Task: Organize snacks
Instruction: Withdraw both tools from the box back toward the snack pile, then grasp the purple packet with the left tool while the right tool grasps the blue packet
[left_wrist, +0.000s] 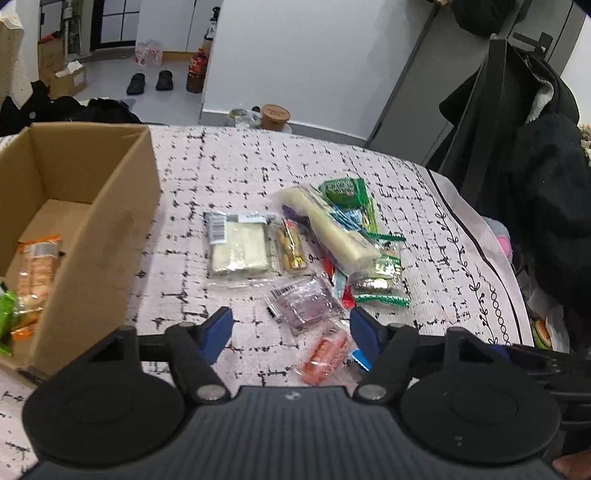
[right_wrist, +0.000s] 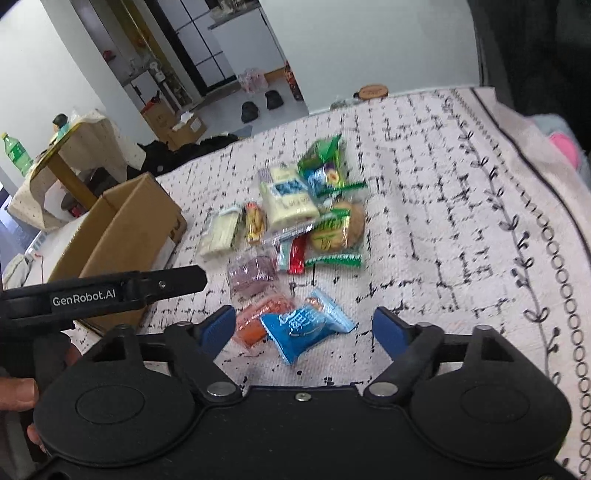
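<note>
- Left wrist view: left gripper has its jaws partly apart with nothing pressed between the blue pads; it hangs over the near end of the snack pile.
- Between its tips lie a purple packet and an orange packet, both flat on the patterned tablecloth.
- Right wrist view: right gripper has its jaws apart, gripping nothing; a blue packet lies between the tips, just beside the orange one.
- Snack pile sits mid-cloth: white bar, long cream packet, green-wrapped biscuits.
- Cardboard box stands at the cloth's left edge, open, with a few snacks inside.
- Dark clothing hangs beyond the right edge.
</note>
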